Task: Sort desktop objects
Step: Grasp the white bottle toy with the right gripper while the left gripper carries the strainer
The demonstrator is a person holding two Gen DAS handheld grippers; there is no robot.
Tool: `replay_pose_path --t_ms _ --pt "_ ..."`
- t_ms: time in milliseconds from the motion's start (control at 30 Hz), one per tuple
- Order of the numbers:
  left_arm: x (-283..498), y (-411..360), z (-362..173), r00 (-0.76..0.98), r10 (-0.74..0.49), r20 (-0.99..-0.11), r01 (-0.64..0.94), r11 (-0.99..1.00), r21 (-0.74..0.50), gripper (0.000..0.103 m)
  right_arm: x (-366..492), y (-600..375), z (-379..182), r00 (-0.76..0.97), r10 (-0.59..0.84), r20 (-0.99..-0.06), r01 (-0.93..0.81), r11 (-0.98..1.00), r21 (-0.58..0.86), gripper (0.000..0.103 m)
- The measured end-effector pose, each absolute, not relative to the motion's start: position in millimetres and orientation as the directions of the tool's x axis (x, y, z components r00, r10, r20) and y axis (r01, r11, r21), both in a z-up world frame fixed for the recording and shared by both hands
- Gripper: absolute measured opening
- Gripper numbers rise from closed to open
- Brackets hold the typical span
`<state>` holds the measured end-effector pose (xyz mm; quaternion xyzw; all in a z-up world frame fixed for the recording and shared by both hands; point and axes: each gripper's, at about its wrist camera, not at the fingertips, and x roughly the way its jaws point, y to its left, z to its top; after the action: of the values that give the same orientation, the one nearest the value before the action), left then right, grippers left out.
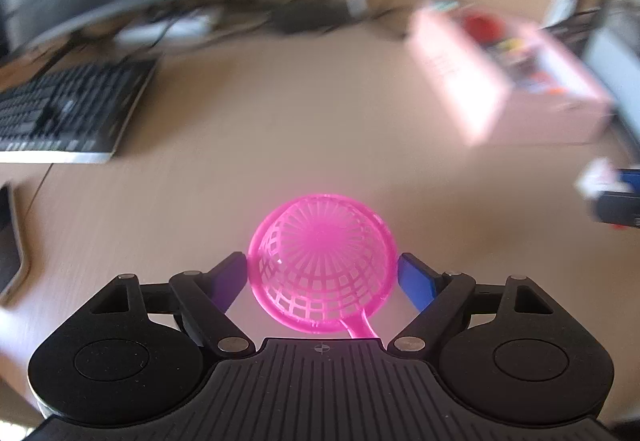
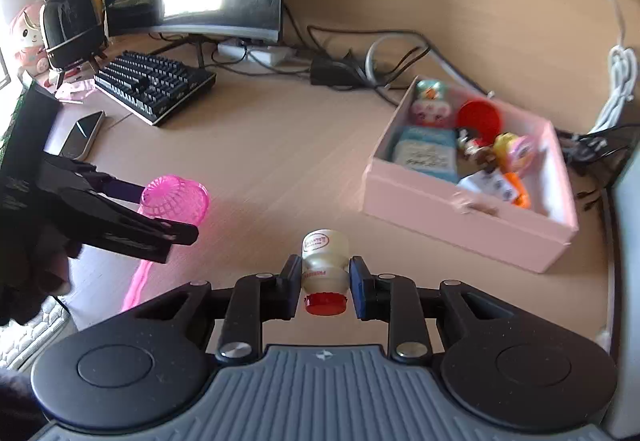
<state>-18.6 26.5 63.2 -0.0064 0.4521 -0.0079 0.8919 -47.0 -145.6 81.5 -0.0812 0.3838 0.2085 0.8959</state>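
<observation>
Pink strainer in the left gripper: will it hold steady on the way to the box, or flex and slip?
The pink strainer is thin open lattice, so it is probably very light and may flex. The left gripper pinches only the round bowl, so it could pivot or pop out. Its long handle hangs free and might snag.

Open desk surface (image 2: 280, 161) lies between keyboard (image 2: 154, 87) and pink box (image 2: 468, 217). Cables (image 2: 360, 69) clutter the rear edge; a phone (image 2: 82, 135) lies left.
</observation>
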Motion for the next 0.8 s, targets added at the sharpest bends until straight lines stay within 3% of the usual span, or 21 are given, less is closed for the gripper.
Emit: replay_pose_path --t_ms 200,367,500,600,800 --pt "5.0 -18.8 176.7 0.735 -0.272 -0.621 0.26 0.959 -0.112 0.087 -71.0 -187.8 136.0 0.735 0.267 -0.623 -0.363 0.931 -0.029 0.025" --pt "70.9 -93.0 225.6 0.799 -0.3 -0.522 0.367 0.93 0.027 0.087 -84.0 -219.2 167.0 0.83 0.219 -0.514 -0.271 0.962 -0.028 0.025" --pt "129.0 -145.3 216.9 0.768 -0.316 -0.557 0.418 0.907 0.061 0.087 -86.0 -234.8 162.9 0.85 0.177 -0.496 -0.199 0.98 0.008 0.025" --pt "165.6 -171.6 181.5 0.729 -0.271 -0.628 0.419 0.903 0.097 0.09 -84.5 -246.6 154.2 0.847 0.149 -0.51 -0.158 0.987 0.026 0.025" --pt "160.4 -149.0 140.0 0.646 -0.276 -0.712 0.374 0.927 -0.02 0.096 -84.0 -263.9 146.3 0.84 0.11 -0.531 -0.113 0.993 0.028 0.025"
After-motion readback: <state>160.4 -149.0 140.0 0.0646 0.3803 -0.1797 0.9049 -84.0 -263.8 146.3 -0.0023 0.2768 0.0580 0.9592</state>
